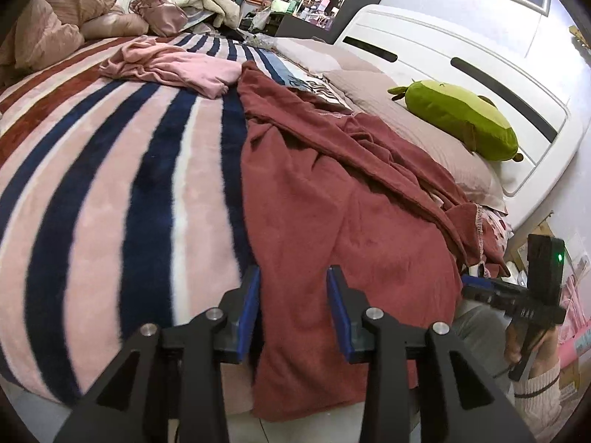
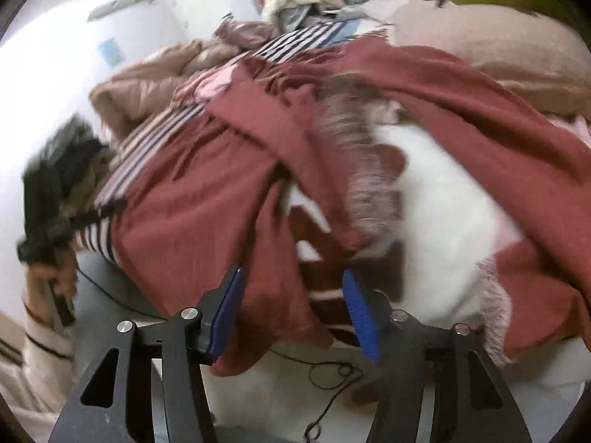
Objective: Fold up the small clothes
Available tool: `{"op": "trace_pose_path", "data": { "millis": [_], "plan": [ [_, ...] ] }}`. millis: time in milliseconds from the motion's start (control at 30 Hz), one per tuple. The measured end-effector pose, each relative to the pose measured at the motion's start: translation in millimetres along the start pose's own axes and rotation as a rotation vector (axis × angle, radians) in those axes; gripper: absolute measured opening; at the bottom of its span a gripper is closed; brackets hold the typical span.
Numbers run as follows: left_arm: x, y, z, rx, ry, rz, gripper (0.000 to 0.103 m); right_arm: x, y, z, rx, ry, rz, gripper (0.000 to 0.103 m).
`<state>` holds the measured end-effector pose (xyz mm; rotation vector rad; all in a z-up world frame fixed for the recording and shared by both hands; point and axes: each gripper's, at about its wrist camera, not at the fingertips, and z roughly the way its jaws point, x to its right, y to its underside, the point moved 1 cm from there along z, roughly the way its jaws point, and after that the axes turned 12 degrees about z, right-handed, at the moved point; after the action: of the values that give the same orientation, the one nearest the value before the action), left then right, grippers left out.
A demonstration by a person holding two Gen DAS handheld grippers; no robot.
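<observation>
A dark red garment (image 1: 332, 199) lies rumpled along the right side of a bed, over a striped pink, navy and white blanket (image 1: 122, 184), its near end hanging over the bed's edge. My left gripper (image 1: 293, 277) is open, its blue-padded jaws either side of the garment's near end, with nothing held. My right gripper shows at the far right of that view (image 1: 517, 295). In the blurred right wrist view the right gripper (image 2: 293, 284) is open just before the hanging red garment (image 2: 207, 214), empty. A pink garment (image 1: 173, 64) lies crumpled further up the bed.
A green plush toy (image 1: 461, 118) rests on beige pillows (image 1: 399, 110) by the white headboard (image 1: 461, 59). Brown pillows and piled bedding (image 1: 59, 22) lie at the far left. A black cable (image 2: 328, 380) trails on the pale floor below the bed's edge.
</observation>
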<state>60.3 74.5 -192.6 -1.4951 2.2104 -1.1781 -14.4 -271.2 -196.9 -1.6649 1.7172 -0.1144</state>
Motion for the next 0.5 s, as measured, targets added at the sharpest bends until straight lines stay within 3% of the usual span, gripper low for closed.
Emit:
{"op": "trace_pose_path", "data": {
  "millis": [33, 67, 100, 133, 167, 200, 233, 400, 500],
  "plan": [
    [1.8, -1.2, 4.4, -0.006, -0.008, 0.006, 0.033, -5.1, 1.0, 2.3, 0.003, 0.006, -0.028, 0.052],
    [2.8, -2.1, 7.8, -0.010, -0.019, 0.010, 0.033, -12.5, 1.2, 5.3, -0.001, 0.011, -0.062, 0.043],
    [4.2, -2.7, 11.9, -0.014, -0.033, 0.011, 0.033, -20.1, 2.4, 8.8, -0.009, 0.012, -0.100, 0.033],
    [4.6, -2.7, 13.4, -0.013, -0.039, 0.008, 0.033, -28.7, 6.1, 13.7, -0.023, 0.019, -0.155, 0.012],
    [4.5, -3.1, 14.8, -0.010, -0.045, 0.002, 0.029, -34.8, 10.1, 18.8, -0.026, 0.048, -0.204, 0.006],
    [4.3, -3.7, 15.2, -0.008, -0.051, 0.000, 0.021, -41.4, 13.2, 21.1, -0.010, 0.088, -0.247, 0.005],
    [4.0, -4.2, 14.9, -0.007, -0.060, -0.002, 0.006, -44.5, 12.0, 20.8, 0.001, 0.103, -0.257, 0.001],
    [1.7, -4.3, 8.7, 0.031, -0.080, -0.020, 0.003, -17.3, 7.4, -8.8, 0.079, 0.178, -0.119, 0.000],
    [0.9, -4.0, 9.3, 0.027, -0.087, -0.018, 0.003, 4.6, 7.7, -16.4, 0.072, 0.236, -0.071, 0.000]
  ]
}}
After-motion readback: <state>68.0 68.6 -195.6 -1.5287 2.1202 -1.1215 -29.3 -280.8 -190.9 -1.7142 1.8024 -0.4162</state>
